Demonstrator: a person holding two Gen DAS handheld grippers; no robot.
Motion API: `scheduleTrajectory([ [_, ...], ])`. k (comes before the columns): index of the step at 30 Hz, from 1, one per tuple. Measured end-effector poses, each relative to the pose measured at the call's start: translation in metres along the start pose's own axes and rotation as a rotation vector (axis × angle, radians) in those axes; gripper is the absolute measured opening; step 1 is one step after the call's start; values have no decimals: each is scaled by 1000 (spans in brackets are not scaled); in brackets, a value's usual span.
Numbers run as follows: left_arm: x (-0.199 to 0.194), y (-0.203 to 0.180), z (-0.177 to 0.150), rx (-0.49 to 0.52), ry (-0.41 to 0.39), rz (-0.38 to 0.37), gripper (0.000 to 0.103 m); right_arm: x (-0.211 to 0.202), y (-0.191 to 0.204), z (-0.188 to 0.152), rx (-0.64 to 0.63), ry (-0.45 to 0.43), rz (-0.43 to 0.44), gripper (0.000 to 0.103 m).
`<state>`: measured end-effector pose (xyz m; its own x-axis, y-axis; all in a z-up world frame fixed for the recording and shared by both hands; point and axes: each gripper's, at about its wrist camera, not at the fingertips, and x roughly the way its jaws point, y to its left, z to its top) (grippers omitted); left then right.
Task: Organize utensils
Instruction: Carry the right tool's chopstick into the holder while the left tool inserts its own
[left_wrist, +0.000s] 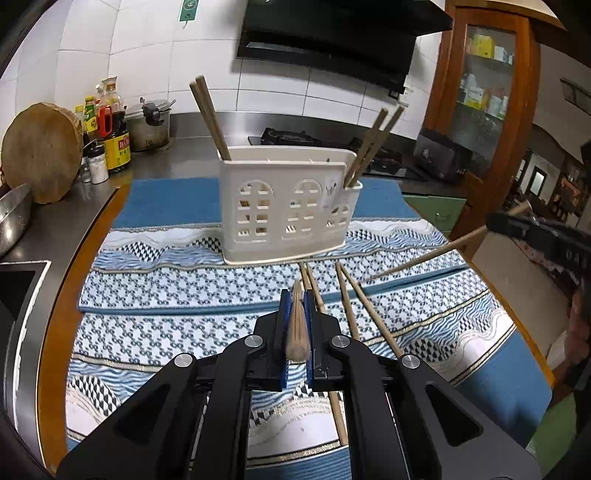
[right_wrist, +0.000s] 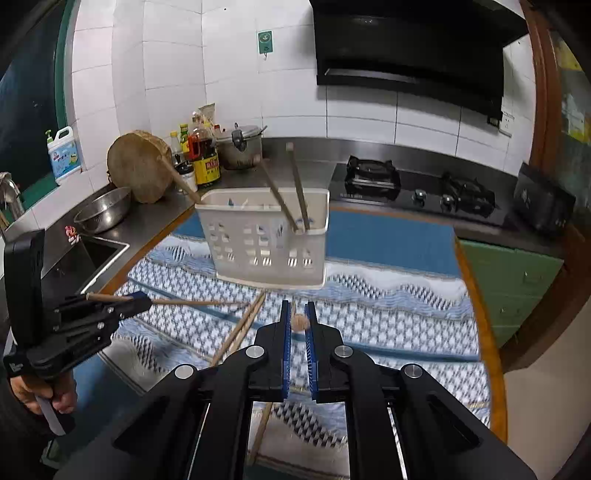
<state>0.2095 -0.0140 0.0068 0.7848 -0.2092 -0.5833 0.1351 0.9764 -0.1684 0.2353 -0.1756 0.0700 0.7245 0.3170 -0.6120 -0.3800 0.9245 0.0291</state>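
Observation:
A white plastic utensil holder (left_wrist: 284, 210) (right_wrist: 266, 236) stands on the blue patterned mat (left_wrist: 177, 288), with wooden chopsticks leaning in its left end (left_wrist: 208, 114) and right end (left_wrist: 373, 147). My left gripper (left_wrist: 296, 297) (right_wrist: 138, 297) is shut on one chopstick (left_wrist: 297, 332) (right_wrist: 192, 302), held above the mat. My right gripper (right_wrist: 297, 306) (left_wrist: 496, 223) is shut on another chopstick (right_wrist: 300, 322) (left_wrist: 424, 258), whose tip slants down toward the mat. Several loose chopsticks (left_wrist: 354, 306) (right_wrist: 243, 325) lie on the mat in front of the holder.
On the steel counter at the left are a round wooden chopping block (left_wrist: 42, 151), sauce bottles (left_wrist: 116, 136), a pot (left_wrist: 149, 125), a steel bowl (left_wrist: 13, 218) and a sink (right_wrist: 99, 254). A gas stove (right_wrist: 417, 184) sits behind the mat, below a black hood. A hand (right_wrist: 40, 391) holds the left gripper.

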Motion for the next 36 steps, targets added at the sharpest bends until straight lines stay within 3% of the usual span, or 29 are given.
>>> scheduleTrajectory([
  [11, -11, 3, 38, 49, -31, -10, 5, -11, -1, 107, -87, -73, -79, 7],
  [17, -16, 6, 56, 71, -47, -14, 5, -1, 7, 151, -116, -89, -80, 7],
  [22, -26, 7, 75, 63, -73, -34, 5, 30, 14, 162, -132, -40, -85, 7],
  [29, -51, 0, 117, 96, -176, -33, 5, 71, 14, 158, -131, 30, -79, 7],
  [36, -47, -5, 154, 118, -230, 20, 5, 92, 8, 151, -124, 60, -75, 7],
])
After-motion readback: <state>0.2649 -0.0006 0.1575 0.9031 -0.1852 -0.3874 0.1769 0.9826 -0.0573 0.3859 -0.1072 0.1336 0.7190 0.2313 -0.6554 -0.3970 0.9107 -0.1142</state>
